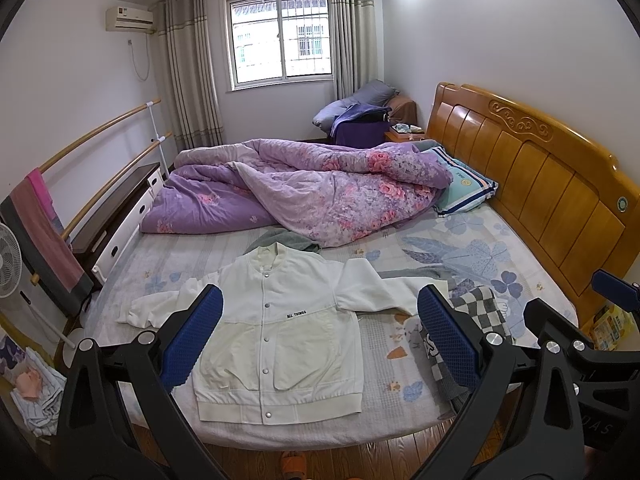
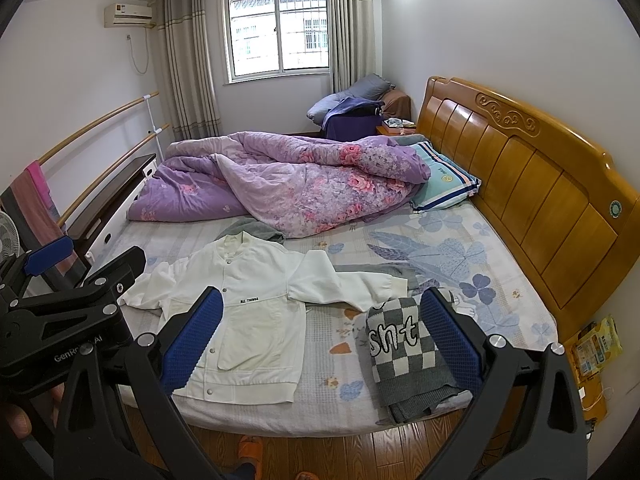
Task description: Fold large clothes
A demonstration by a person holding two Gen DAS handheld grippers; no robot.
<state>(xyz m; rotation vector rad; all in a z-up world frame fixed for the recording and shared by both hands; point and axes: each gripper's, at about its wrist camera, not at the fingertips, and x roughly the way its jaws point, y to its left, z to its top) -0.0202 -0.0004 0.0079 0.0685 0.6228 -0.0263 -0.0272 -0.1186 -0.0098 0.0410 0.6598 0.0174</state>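
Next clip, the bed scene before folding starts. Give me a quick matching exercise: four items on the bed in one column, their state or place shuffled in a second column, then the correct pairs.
Items:
1. white jacket
2. checkered sweater
3. purple floral quilt
4. striped pillow

States:
A. bunched in a heap on the far half of the bed
B. against the wooden headboard, partly under the quilt
C. spread flat, front up, snaps closed, sleeves out
D. folded near the bed's front edge, right of the jacket

Pairs: 1-C, 2-D, 3-A, 4-B
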